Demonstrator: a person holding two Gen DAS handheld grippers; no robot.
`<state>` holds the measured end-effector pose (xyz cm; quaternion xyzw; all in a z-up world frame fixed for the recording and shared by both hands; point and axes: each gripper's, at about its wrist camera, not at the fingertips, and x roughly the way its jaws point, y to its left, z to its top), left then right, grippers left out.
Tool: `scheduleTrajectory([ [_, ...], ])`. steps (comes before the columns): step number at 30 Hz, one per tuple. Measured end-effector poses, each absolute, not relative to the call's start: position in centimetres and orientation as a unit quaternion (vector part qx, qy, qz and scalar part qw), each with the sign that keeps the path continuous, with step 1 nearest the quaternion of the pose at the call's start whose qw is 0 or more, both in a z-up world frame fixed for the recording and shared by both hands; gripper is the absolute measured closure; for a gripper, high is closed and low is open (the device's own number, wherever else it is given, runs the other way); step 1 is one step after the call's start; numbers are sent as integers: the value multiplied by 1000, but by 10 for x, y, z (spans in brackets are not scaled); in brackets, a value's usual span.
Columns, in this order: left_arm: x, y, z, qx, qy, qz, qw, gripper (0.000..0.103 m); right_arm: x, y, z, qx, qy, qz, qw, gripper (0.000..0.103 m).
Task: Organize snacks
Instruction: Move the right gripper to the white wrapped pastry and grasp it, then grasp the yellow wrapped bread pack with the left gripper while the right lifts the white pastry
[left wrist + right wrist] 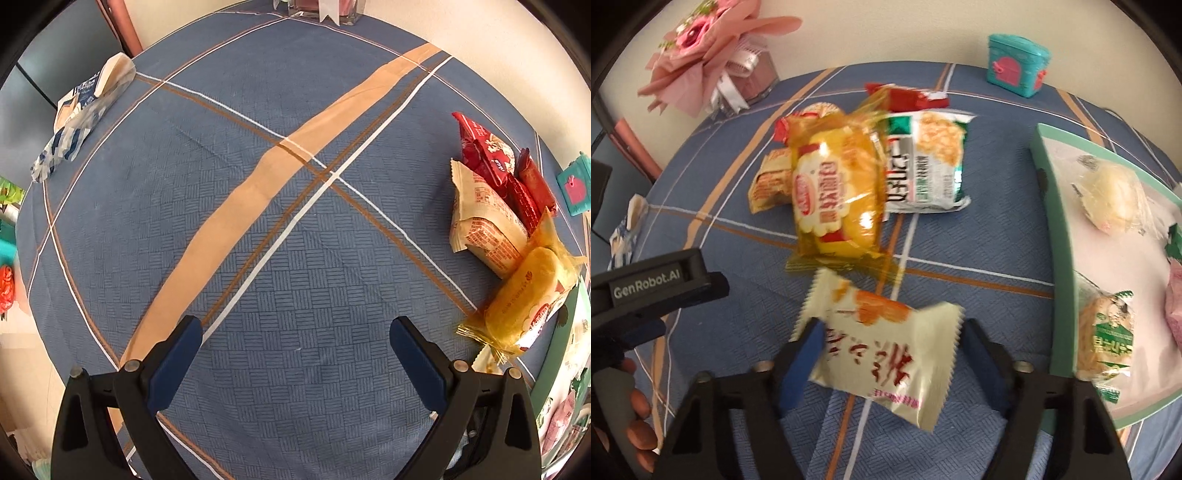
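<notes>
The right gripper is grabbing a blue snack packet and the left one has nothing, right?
Not quite: in the right wrist view, the right gripper grabs a cream-white crinkle-edged snack packet with red writing, not a blue one. The left gripper indeed has nothing.

A table is covered by a blue tablecloth (280, 258) woven in a basket pattern and crossed by white, brown and tan stripes. A plain cream wall (886, 33) is seen behind it. A pink paper bouquet (713, 48) in a clear box is set at the table's far edge against the wall, and a small teal toy case (1015, 62) is stood further along. The scene is evenly lit by soft light.
</notes>
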<state>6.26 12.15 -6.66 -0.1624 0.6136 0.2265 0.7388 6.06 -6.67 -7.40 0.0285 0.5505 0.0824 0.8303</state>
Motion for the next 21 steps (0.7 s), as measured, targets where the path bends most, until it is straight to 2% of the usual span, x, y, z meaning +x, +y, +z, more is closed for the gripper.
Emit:
scheduleTrajectory([
  [1,63,120,-67,-161,614,226,739,2,60,-69,-72,32,551,81,830,40],
  [8,68,99,-57,-150,610,217,748,2,64,-83,-70,58,559,79,823,48],
  [15,72,87,-40,-160,588,200,767,2,64,-96,-51,87,549,88,827,51],
  [16,79,86,-35,-160,583,199,771,2,64,-99,-47,93,545,87,829,62],
  [17,80,83,-31,-159,576,199,777,2,66,-104,-43,102,544,88,828,78],
  [21,86,72,-20,-164,559,178,793,2,66,-115,-31,110,529,81,837,76],
])
